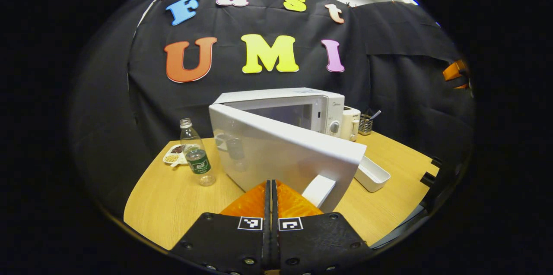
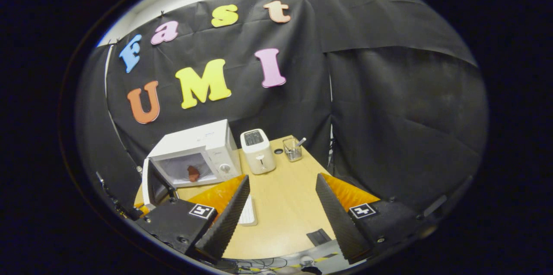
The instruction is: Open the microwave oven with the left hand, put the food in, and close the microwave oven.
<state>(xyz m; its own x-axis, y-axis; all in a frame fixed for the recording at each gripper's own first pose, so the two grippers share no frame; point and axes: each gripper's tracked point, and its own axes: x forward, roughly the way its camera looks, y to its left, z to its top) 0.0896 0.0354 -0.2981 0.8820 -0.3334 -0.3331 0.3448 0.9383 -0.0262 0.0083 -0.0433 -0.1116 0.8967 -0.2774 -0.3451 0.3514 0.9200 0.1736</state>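
Observation:
The white microwave (image 1: 302, 109) stands on the wooden table with its door (image 1: 285, 154) swung partly open toward me. My left gripper (image 1: 271, 185) is shut with nothing between its fingers, its tips close to the door's outer face, just left of the white handle (image 1: 319, 189). In the right gripper view the microwave (image 2: 203, 145) shows its open cavity with a reddish piece of food (image 2: 193, 173) inside. My right gripper (image 2: 283, 178) stands open and holds nothing, back over the table to the right of the microwave.
A plastic bottle (image 1: 198, 154) and a small plate of snacks (image 1: 174, 155) sit left of the door. A white toaster (image 2: 258, 150) and a wire utensil holder (image 2: 293, 149) stand right of the microwave. A long white tray (image 1: 372, 173) lies in front of them.

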